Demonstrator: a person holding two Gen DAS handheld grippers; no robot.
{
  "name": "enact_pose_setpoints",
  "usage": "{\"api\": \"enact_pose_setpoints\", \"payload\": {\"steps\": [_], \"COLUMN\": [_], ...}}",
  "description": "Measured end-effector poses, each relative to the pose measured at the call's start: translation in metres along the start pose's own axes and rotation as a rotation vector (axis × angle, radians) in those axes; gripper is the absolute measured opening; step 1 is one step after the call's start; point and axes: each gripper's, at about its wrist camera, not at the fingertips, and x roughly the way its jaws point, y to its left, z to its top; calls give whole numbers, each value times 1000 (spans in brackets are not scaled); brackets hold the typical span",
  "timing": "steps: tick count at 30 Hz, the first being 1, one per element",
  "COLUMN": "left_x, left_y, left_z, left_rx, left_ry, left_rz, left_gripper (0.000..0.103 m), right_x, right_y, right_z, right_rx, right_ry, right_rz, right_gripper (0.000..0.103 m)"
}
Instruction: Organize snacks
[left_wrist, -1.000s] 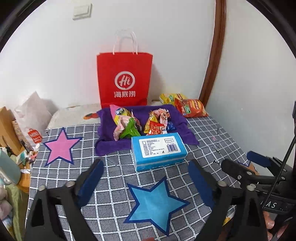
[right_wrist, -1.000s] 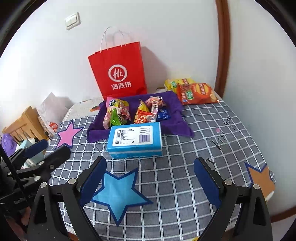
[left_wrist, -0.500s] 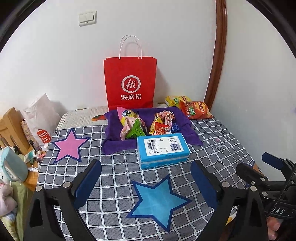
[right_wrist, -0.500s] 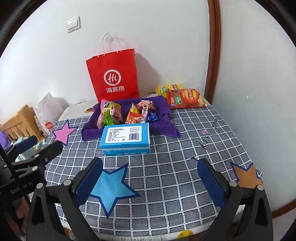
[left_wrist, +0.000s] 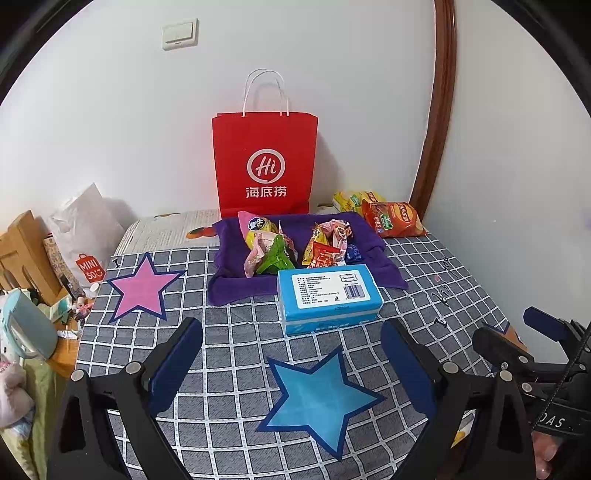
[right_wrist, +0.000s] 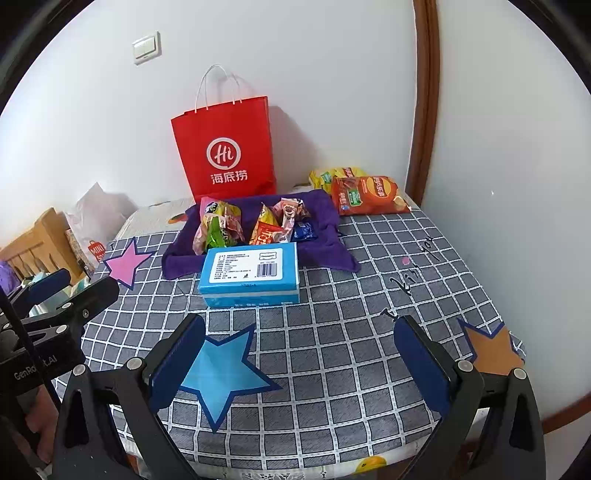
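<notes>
Small snack packets (left_wrist: 295, 243) are seen heaped in two clusters on a purple cloth (left_wrist: 236, 288), which is spread on the checked tablecloth (left_wrist: 229, 332); a red chip bag (left_wrist: 393, 219) and a yellow snack bag (left_wrist: 351, 197) lie flat behind the cloth's right corner, just off it, near the wall; a blue tissue box (left_wrist: 328, 295) stands at the cloth's front edge, and a red paper bag (left_wrist: 264, 162) stands upright against the wall behind.

Left gripper (left_wrist: 291, 365) is held released, jaws wide apart, nothing between them, low over the near table above a blue star patch (left_wrist: 317, 398); right gripper (right_wrist: 299, 365) likewise spread and empty, well apart from the snacks.

Progress is judged ambiguous: the packets gathered on the cloth would fit a finished sorting, or a pile awaiting transfer to the paper bag; the two larger bags off the cloth suggest some tidying may be left; the bag's contents cannot be seen.
</notes>
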Motion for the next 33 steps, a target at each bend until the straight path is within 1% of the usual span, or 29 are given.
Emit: {"api": "enact_pose_setpoints", "payload": {"steps": [33], "left_x": [1], "left_y": [-1], "left_z": [-4], "left_rx": [-5], "left_ry": [3], "left_rz": [-10], "left_gripper": [97], "right_x": [0], "right_y": [0], "right_z": [-1], "right_rx": [-3], "right_ry": [-6], "right_rz": [7], "right_gripper": [101]}}
